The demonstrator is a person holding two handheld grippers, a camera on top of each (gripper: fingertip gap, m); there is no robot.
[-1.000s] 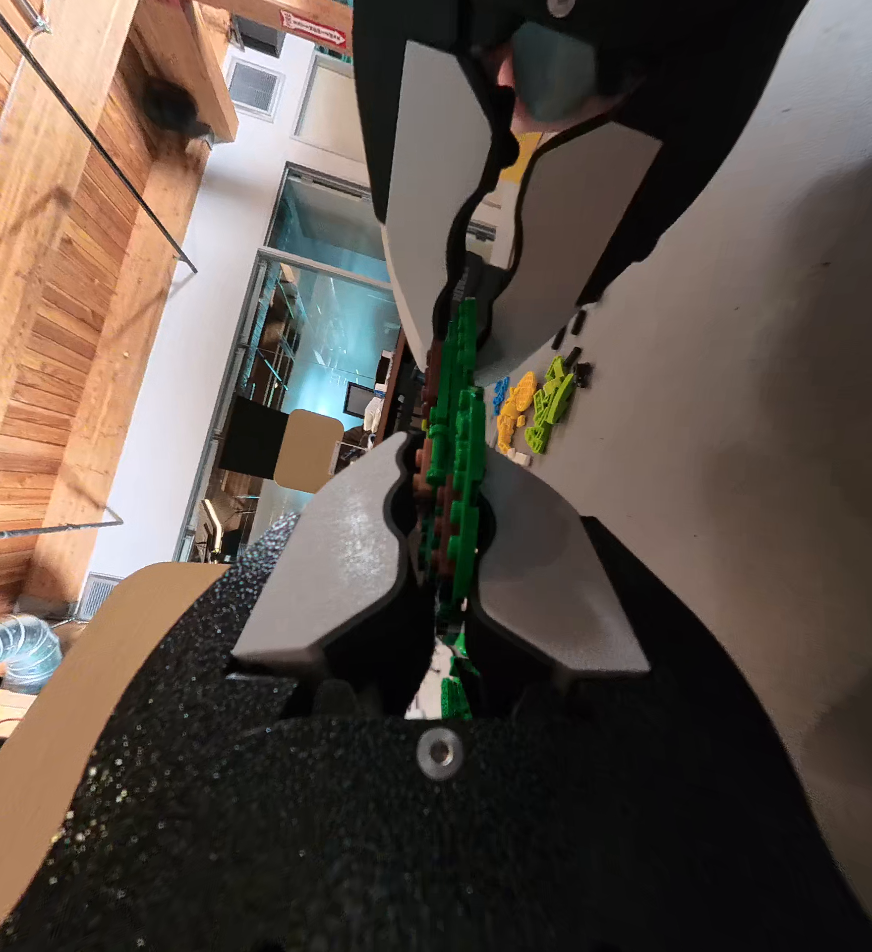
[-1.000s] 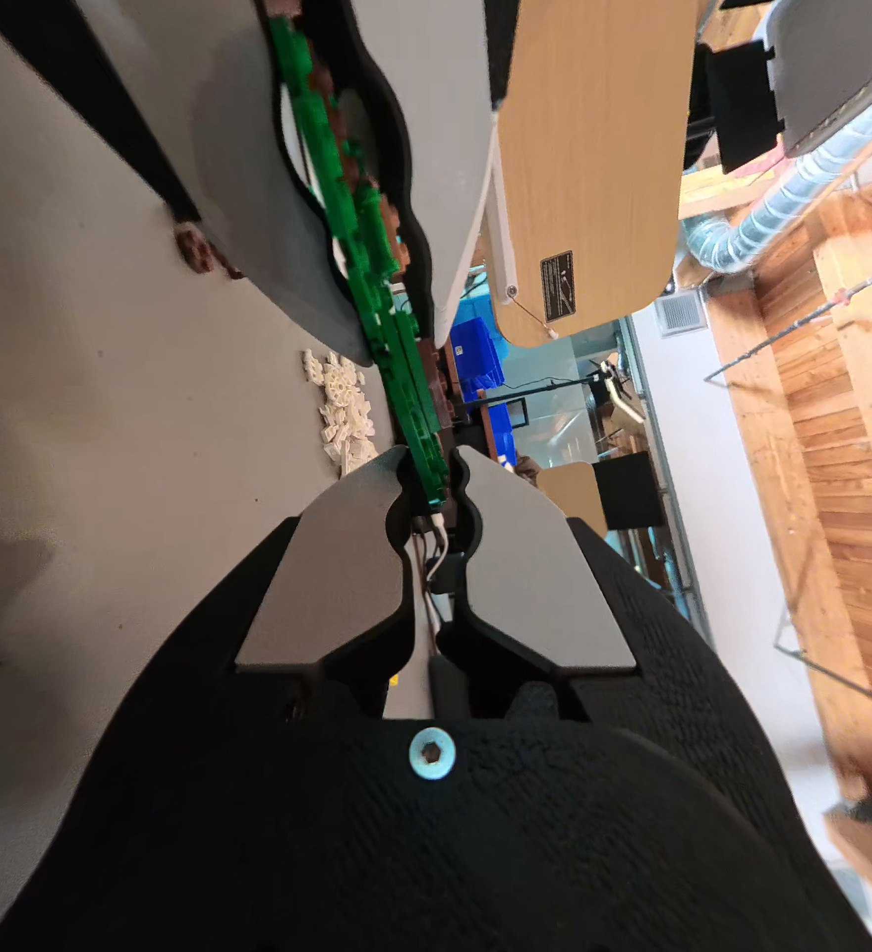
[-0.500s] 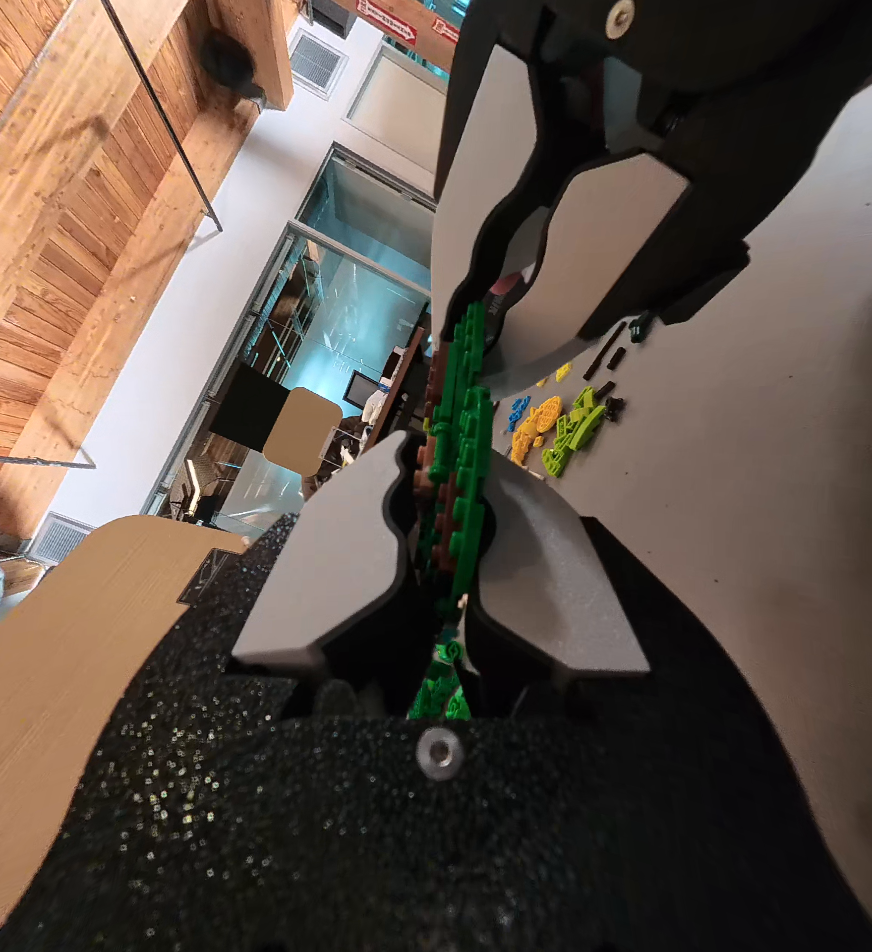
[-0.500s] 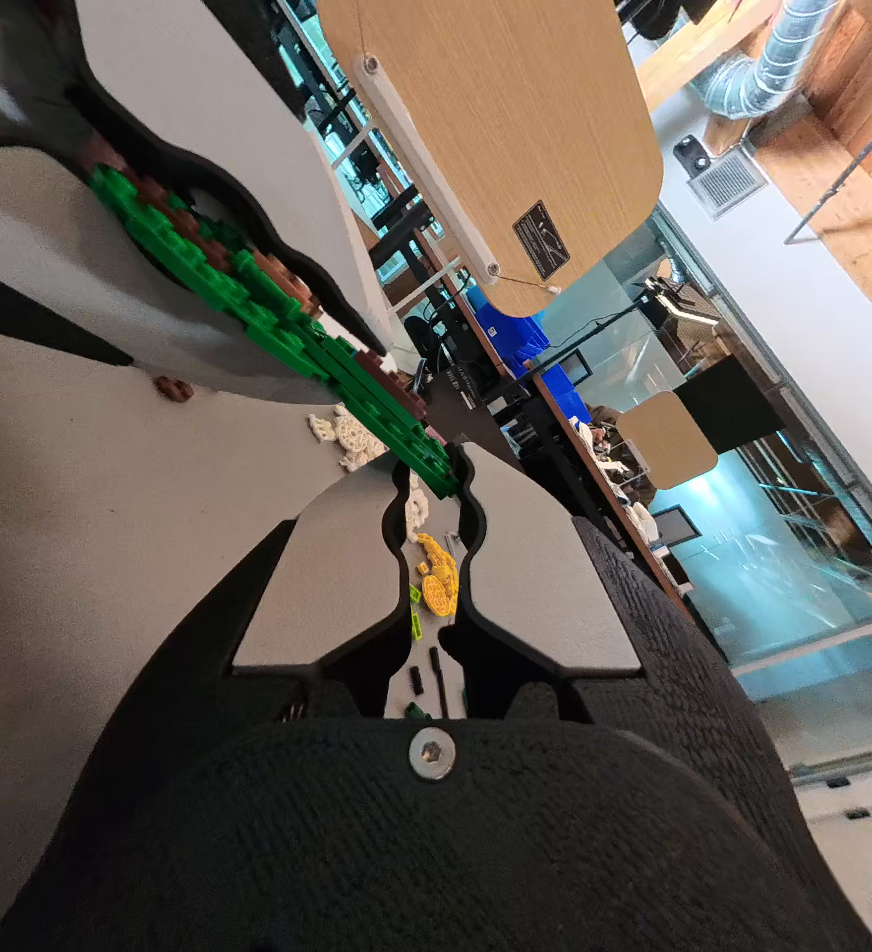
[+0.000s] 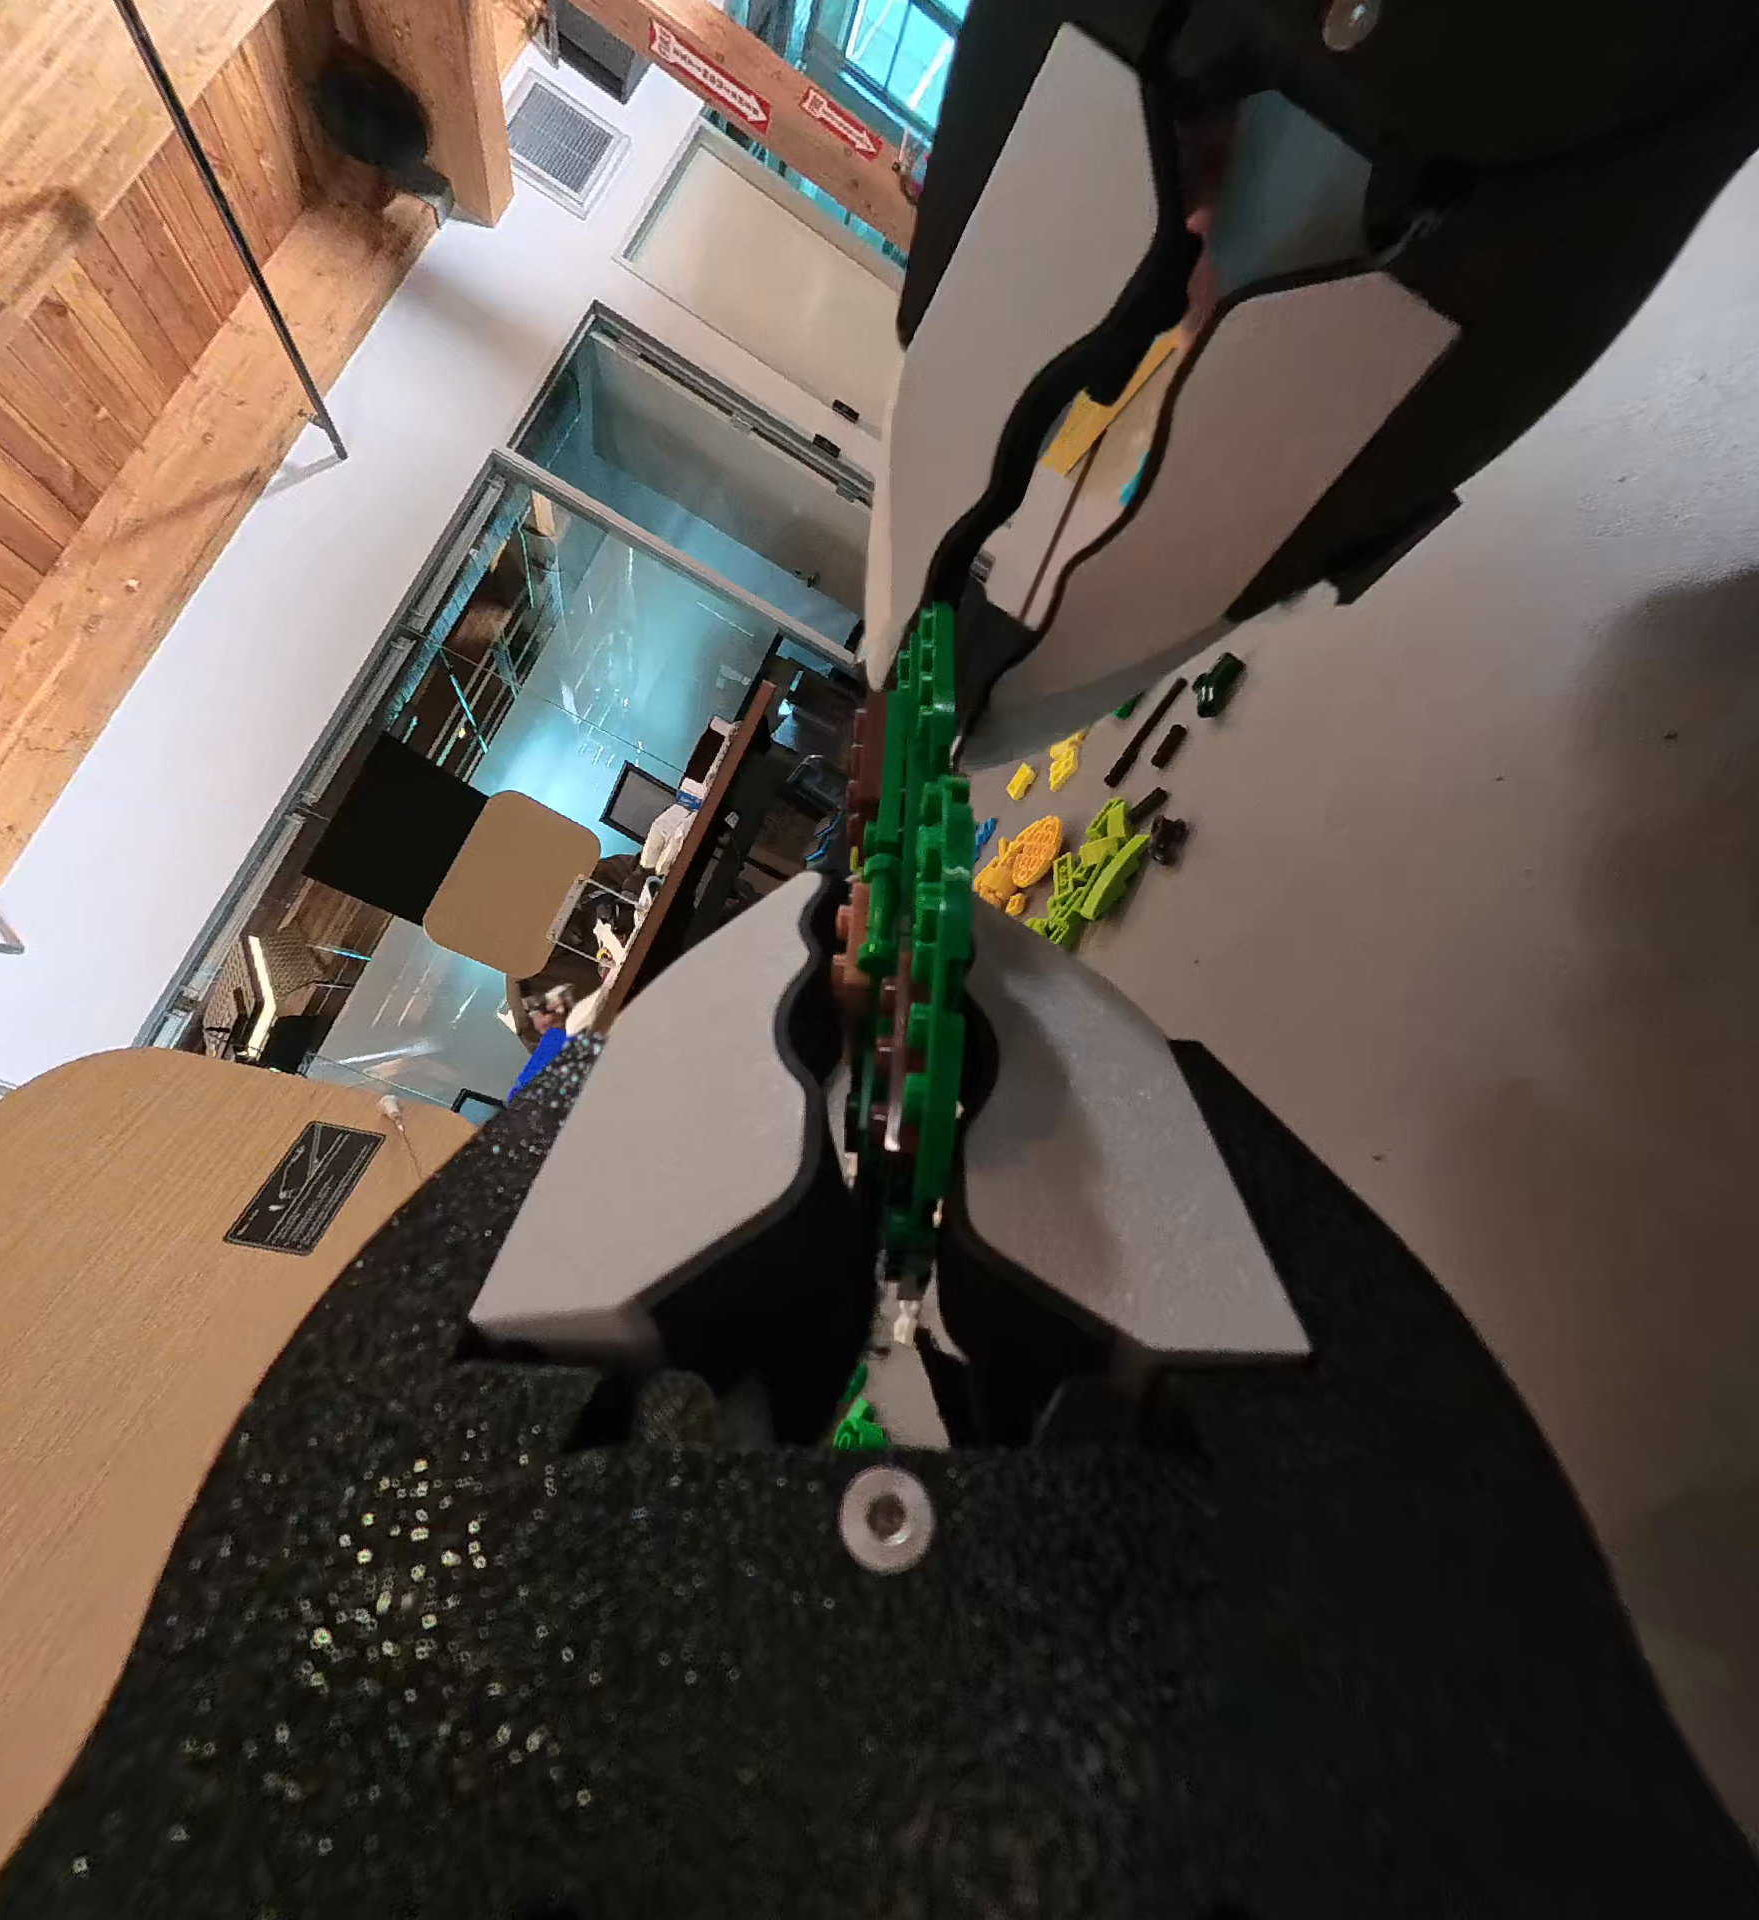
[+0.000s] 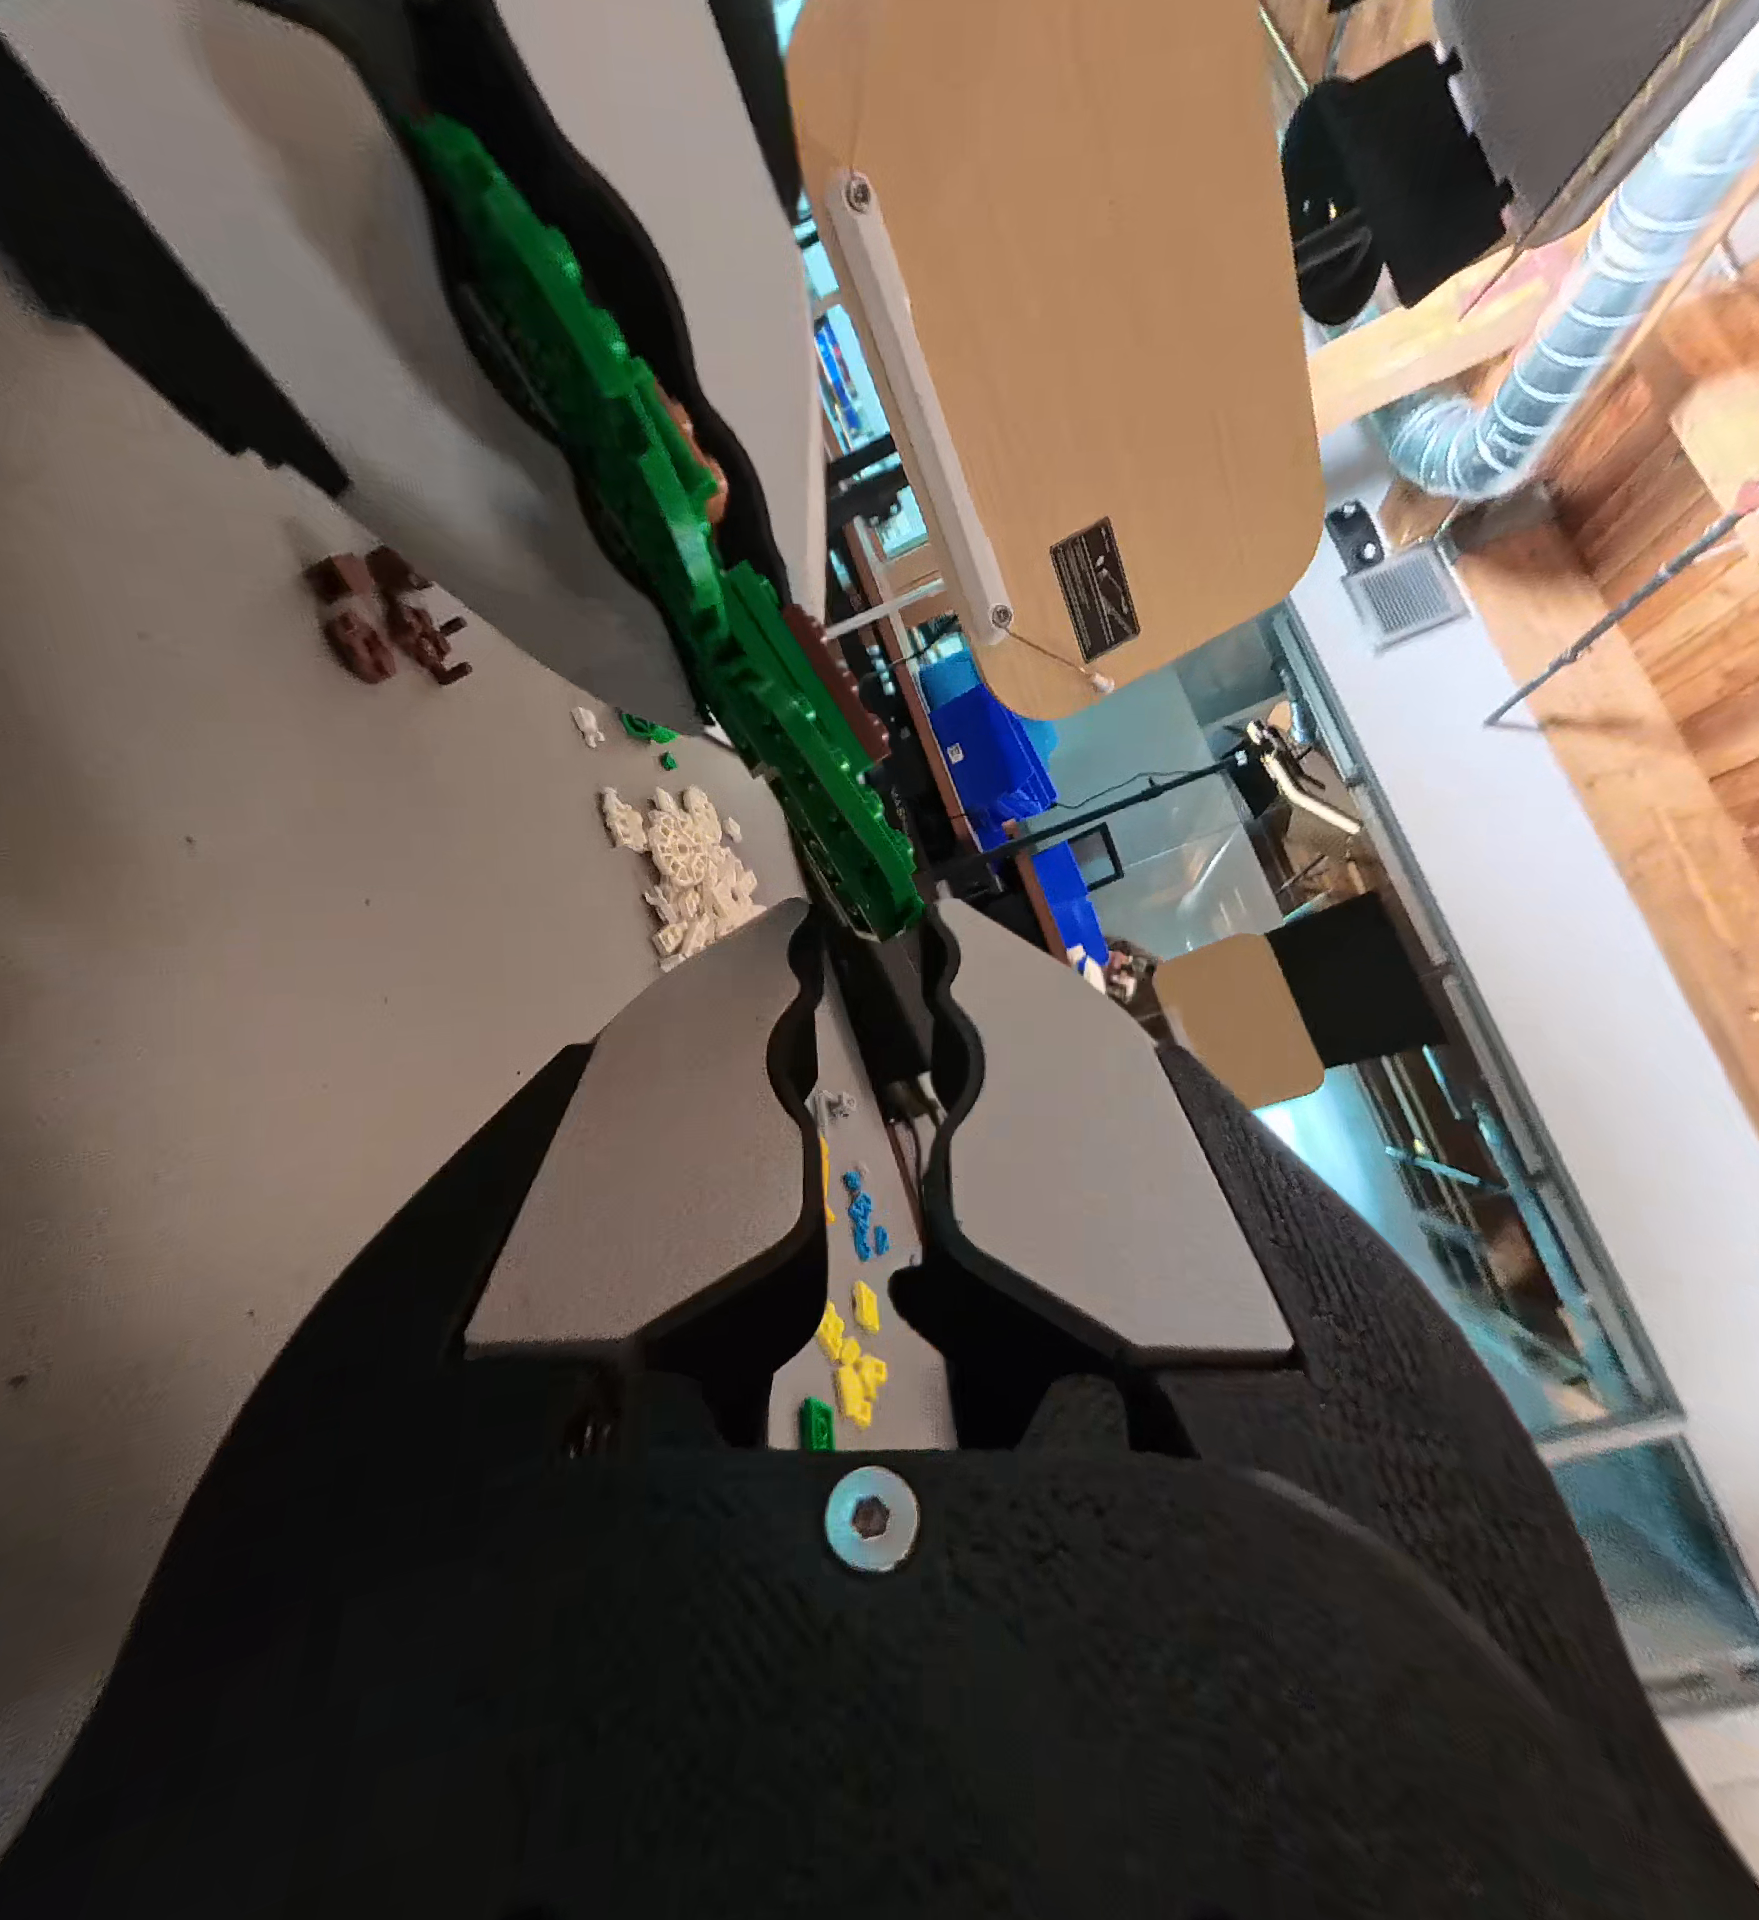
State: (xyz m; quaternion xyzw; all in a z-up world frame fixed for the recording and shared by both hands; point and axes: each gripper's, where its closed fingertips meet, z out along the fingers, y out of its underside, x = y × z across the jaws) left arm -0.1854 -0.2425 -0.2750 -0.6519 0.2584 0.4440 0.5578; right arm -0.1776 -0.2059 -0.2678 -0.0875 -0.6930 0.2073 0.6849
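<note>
My left gripper [image 5: 906, 997] pinches the green and brown brick plate [image 5: 916, 935] tight, up above the grey table [image 5: 1477, 987]. My right gripper [image 6: 870, 925] has its fingers a little apart — bare, right at the plate's far tip [image 6: 875, 894]. I think I should hold steady and line up straight — no twisting.

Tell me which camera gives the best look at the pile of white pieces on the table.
The right wrist view: the white pieces lie in the open on the grey table, left of the right gripper. The left wrist view does not show them.
</note>
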